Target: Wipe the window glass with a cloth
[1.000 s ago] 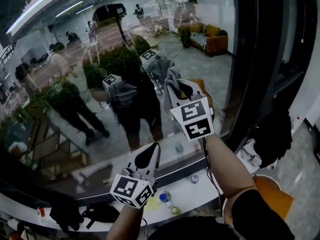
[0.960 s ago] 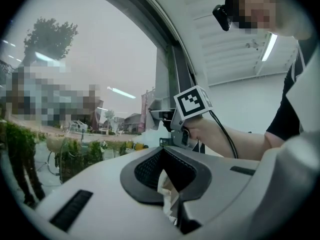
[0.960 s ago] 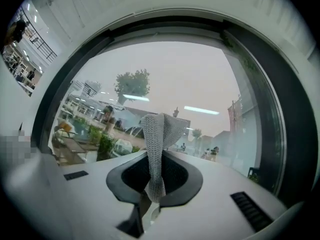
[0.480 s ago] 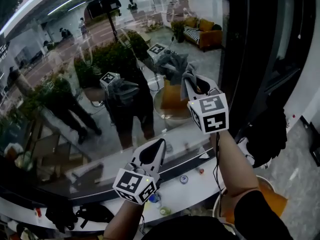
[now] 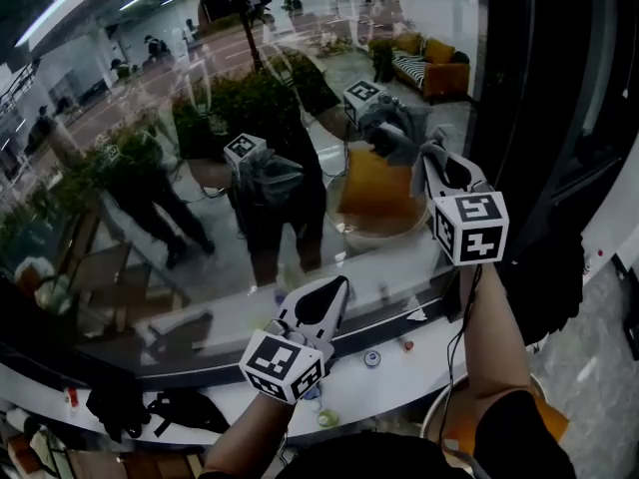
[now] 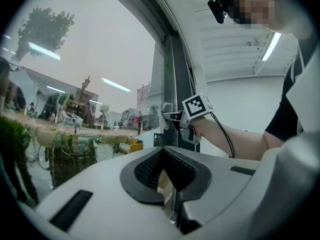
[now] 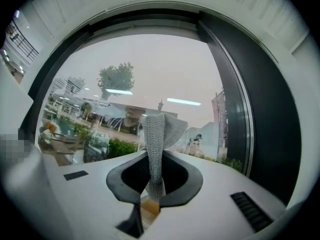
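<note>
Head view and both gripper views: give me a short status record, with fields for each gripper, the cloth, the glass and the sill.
left gripper: jaws together, nothing between them, held low over the sill
right gripper: shut on cloth, raised near the pane's right edge, beside the dark frame
cloth: grey mesh, stands up out of the jaws; seems to meet its reflection, so likely on the glass
window glass: reflects the person and both grippers
sill: white, small items on it
</note>
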`<move>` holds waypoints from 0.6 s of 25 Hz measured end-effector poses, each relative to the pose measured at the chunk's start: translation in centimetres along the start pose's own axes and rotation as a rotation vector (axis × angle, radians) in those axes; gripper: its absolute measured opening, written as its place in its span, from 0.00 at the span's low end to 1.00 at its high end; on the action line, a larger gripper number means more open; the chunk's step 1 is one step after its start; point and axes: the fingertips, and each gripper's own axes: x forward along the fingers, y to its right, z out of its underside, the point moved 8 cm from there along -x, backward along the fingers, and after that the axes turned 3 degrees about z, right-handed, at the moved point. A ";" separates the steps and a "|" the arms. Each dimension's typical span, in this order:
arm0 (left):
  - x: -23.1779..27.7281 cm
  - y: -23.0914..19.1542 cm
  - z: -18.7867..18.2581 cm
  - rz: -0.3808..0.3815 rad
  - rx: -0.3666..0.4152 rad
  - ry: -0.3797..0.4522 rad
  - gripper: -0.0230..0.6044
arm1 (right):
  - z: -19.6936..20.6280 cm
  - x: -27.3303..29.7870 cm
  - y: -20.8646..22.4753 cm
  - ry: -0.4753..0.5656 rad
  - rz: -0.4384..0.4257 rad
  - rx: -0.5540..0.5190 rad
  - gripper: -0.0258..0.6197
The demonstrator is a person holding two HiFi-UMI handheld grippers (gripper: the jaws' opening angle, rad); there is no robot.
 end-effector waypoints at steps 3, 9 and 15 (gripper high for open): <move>-0.6 -0.4 0.4 -0.014 -0.004 -0.001 0.05 | 0.4 0.1 -0.3 0.006 0.017 -0.006 0.12; -2.1 -1.0 0.1 -0.035 0.002 0.005 0.05 | 0.1 0.1 -1.2 0.014 0.034 -0.008 0.12; -3.0 -0.8 -0.3 -0.052 0.004 0.001 0.05 | -0.1 -0.1 -1.5 0.025 0.038 -0.005 0.12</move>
